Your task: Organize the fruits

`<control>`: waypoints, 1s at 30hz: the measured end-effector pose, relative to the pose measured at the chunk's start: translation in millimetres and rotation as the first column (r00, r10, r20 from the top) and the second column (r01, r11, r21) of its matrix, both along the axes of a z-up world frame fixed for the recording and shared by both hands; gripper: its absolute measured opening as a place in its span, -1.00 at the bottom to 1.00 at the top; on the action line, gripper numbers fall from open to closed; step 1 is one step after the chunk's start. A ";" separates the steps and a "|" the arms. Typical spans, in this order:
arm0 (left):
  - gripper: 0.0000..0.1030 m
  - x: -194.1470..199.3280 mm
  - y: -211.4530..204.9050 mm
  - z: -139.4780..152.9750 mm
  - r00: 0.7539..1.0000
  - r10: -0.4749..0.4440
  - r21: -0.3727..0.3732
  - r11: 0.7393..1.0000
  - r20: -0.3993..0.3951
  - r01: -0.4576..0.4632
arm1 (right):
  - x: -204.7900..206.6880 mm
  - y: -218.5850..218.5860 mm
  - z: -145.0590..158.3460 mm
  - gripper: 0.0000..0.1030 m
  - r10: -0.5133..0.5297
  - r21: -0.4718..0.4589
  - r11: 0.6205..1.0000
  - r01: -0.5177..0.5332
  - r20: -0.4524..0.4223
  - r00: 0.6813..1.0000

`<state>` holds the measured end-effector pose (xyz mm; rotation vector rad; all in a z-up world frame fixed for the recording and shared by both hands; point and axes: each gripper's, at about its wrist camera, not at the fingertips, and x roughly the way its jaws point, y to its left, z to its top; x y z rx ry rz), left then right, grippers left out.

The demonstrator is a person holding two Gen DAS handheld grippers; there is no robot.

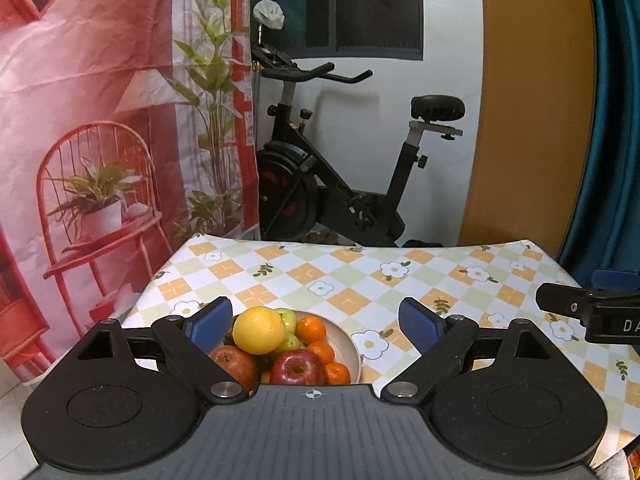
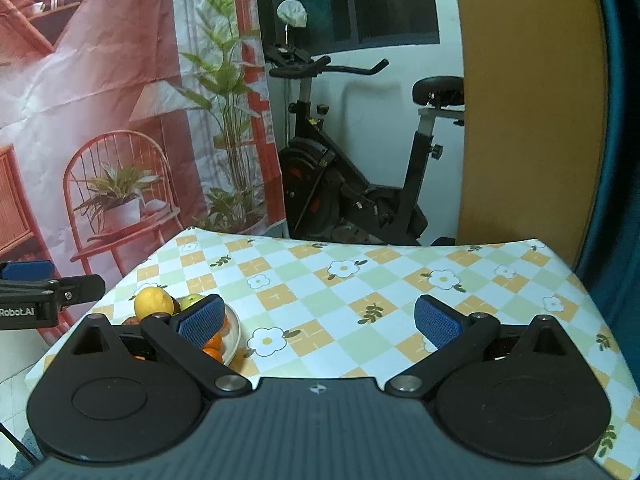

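1. In the left wrist view the left gripper [image 1: 316, 326] fills the bottom of the frame. Its blue-padded fingers [image 1: 211, 325] are spread wide and pinch nothing.
2. Between and beyond those fingers, low and centre in the frame, a pale bowl [image 1: 351, 346] sits on the tabletop [image 1: 360, 276], which wears a checked cloth with white flowers.
3. The bowl is heaped with fruit: a large yellow citrus [image 1: 259, 330] on top at the left, a dark red apple [image 1: 298, 367] at the front, a second reddish apple [image 1: 235, 361] at lower left, green fruit [image 1: 289, 328] behind, and small oranges [image 1: 312, 329] along the right side.
4. At the right edge of the same view, the black tip of the right gripper [image 1: 592, 308] pokes in above the tabletop, well apart from the bowl.
5. In the right wrist view the right gripper's fingers [image 2: 200, 325] are likewise spread wide, with only bare cloth between them.
6. There the bowl lies at lower left, partly hidden behind the left-hand finger; the yellow citrus and some oranges show around it.
7. The left gripper's black tip enters at the left edge of this view, near the tabletop's left side.
8. Behind the tabletop stand an exercise bike [image 1: 340, 168] at centre, a printed backdrop [image 1: 100, 120] with a red chair and plants at left, and an ochre panel [image 1: 528, 100] at right.
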<state>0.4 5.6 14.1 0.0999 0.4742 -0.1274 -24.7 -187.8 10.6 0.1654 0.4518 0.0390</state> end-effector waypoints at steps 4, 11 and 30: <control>0.79 -11.9 -3.5 7.6 1.000 0.011 0.014 1.000 0.023 -0.012 | -11.2 0.2 5.7 1.00 0.002 0.003 1.000 -0.002 0.010 1.000; 0.82 -29.3 -6.7 16.2 0.997 0.023 0.022 0.999 0.071 -0.025 | -21.6 2.2 13.9 1.00 0.000 0.001 1.000 0.000 0.020 1.000; 0.96 -27.7 -1.2 13.4 0.998 0.030 -0.016 0.999 0.053 -0.029 | -20.6 1.3 9.3 1.00 -0.008 0.020 1.000 0.008 -0.003 1.000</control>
